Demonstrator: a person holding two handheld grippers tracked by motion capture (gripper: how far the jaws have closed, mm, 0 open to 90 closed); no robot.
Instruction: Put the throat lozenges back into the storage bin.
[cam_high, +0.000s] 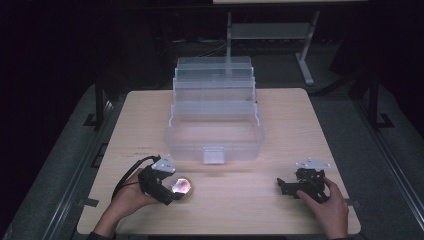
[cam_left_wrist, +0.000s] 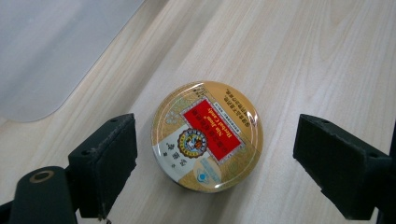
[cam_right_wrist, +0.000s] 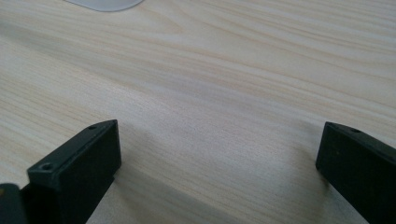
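A round gold tin (cam_left_wrist: 207, 136) with a red label lies flat on the wooden table (cam_high: 280, 210). My left gripper (cam_left_wrist: 215, 154) hangs over it, open, with a jaw on each side and a gap between each jaw and the tin. From above, the tin (cam_high: 182, 188) sits at the front left, just right of the left gripper (cam_high: 170, 194). My right gripper (cam_high: 283, 187) rests low over the table at the front right, held by a hand. Its jaws (cam_right_wrist: 217, 158) stand wide open over bare wood.
A clear plastic tiered box (cam_high: 215, 120) stands open in the middle of the table, its front latch (cam_high: 213, 155) facing me. Its corner (cam_left_wrist: 51, 51) shows at the upper left of the left gripper view. Dark floor and a metal frame (cam_high: 305, 45) lie beyond the table.
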